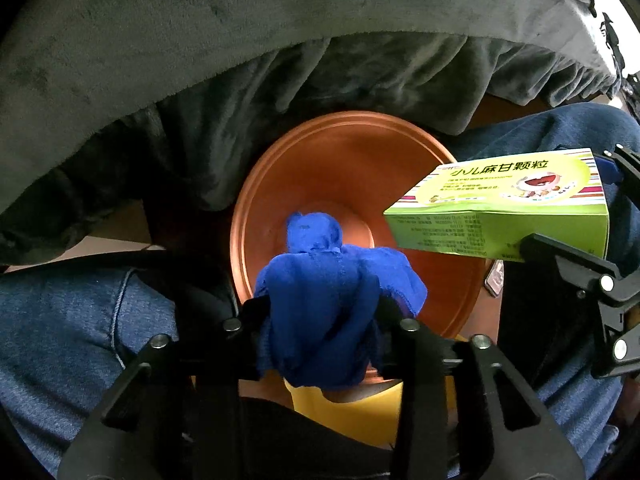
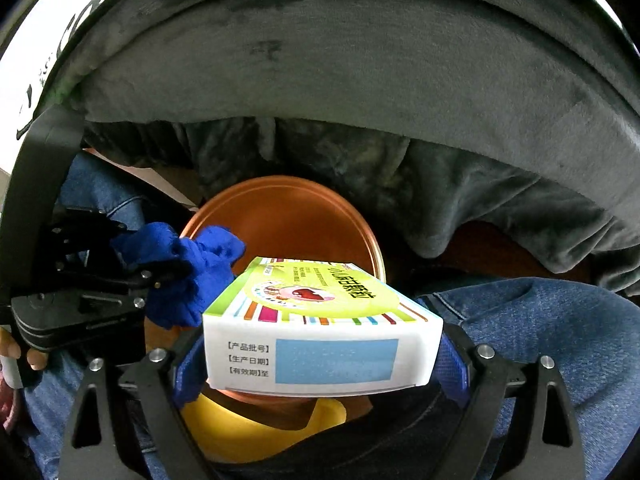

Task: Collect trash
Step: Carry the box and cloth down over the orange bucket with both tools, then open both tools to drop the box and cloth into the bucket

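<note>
Two trash items hang above the orange bin (image 1: 352, 184): a blue cloth (image 1: 332, 304) clamped in the left gripper (image 1: 320, 332) over the bin's near rim, and a green medicine box (image 2: 320, 320) clamped in the right gripper (image 2: 320, 364) just beside it. Risk (judged): the box, overhanging the rim, may clip it on release and fall outside.

orange bin (image 1: 352, 168) mouth open, blanket (image 1: 240, 80) overhanging

orange bin (image 1: 344, 168): near rim hidden by blue cloth (image 1: 332, 300) | box (image 2: 320, 336) label: blurred
</note>
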Demonstrator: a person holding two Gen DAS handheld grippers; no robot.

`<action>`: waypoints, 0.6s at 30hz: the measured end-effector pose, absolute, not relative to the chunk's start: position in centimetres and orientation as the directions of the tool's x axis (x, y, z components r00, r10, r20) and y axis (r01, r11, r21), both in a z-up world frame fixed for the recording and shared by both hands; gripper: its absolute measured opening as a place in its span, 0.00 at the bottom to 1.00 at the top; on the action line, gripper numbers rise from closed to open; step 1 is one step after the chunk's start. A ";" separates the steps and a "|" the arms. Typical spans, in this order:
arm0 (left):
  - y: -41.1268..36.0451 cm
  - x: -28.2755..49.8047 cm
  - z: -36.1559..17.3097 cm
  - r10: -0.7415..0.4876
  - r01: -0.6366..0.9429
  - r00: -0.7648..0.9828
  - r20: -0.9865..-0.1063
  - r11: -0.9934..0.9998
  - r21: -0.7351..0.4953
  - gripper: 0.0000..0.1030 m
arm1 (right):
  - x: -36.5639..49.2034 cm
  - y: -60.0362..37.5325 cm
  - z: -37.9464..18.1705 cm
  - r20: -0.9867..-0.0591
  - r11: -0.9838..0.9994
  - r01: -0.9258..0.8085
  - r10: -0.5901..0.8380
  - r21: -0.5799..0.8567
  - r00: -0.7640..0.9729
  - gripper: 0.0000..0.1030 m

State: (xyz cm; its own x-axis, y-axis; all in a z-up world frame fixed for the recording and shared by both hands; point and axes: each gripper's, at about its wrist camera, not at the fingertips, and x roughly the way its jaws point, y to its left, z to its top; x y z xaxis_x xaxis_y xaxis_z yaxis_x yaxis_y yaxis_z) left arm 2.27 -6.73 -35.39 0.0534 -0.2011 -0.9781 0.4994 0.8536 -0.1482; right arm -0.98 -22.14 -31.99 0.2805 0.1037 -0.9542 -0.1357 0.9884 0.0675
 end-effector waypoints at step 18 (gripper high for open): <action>-6.4 2.5 -34.6 -0.213 0.481 0.114 -0.970 0.866 -0.134 0.75 | -1.0 -23.1 -31.8 -0.942 0.995 -0.055 0.100 0.087 0.321 0.94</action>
